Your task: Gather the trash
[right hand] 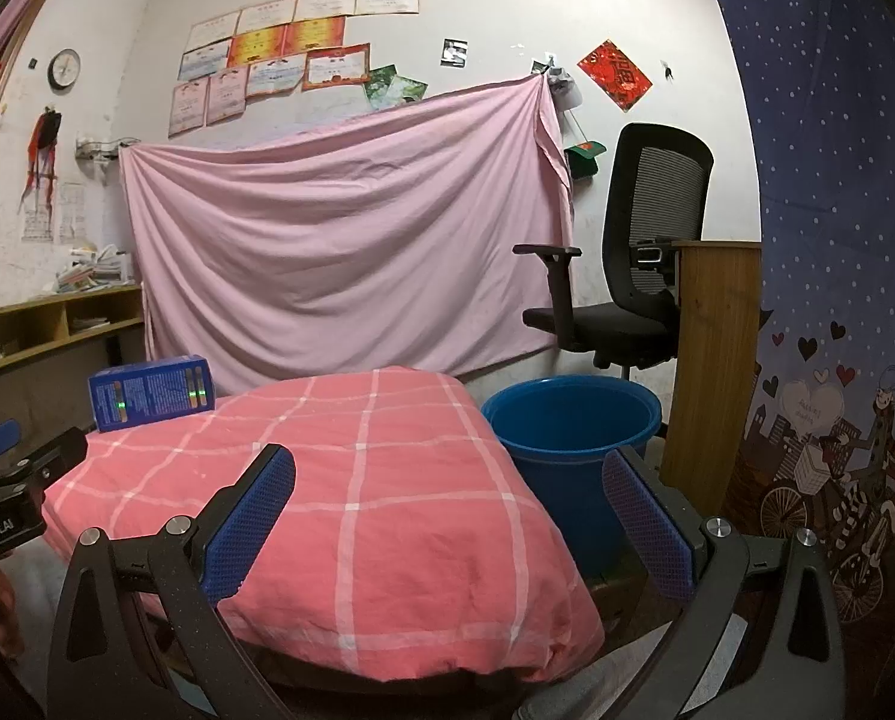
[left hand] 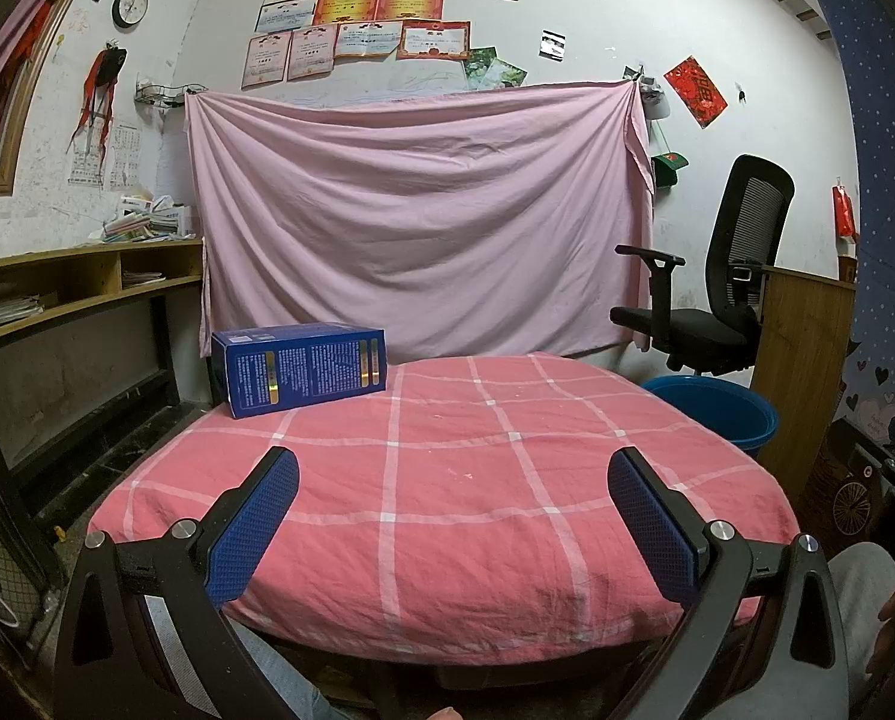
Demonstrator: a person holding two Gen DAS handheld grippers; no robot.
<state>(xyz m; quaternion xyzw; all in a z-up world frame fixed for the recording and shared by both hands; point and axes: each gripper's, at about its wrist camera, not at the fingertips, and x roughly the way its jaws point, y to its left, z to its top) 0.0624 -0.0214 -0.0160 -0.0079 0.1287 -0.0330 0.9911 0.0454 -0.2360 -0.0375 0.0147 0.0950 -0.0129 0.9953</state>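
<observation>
A blue printed carton (left hand: pixel 300 369) lies on its side at the far left corner of a table covered in pink checked cloth (left hand: pixel 447 480); the right wrist view has the carton (right hand: pixel 150 399) at far left too. A blue plastic bucket (right hand: pixel 570 444) stands on the floor off the table's right side, its rim (left hand: pixel 711 411) also showing in the left wrist view. My left gripper (left hand: pixel 453 516) hovers open over the table's near edge, nothing between its blue pads. My right gripper (right hand: pixel 447 516) is open and empty near the table's right front corner, short of the bucket.
A black office chair (right hand: pixel 633 276) and a wooden panel (right hand: pixel 711 360) stand behind the bucket. A pink sheet (left hand: pixel 417 222) hangs on the back wall. Wooden shelves with papers (left hand: pixel 75 288) run along the left. A patterned blue curtain (right hand: pixel 837 300) hangs at right. A person's knees sit below the table.
</observation>
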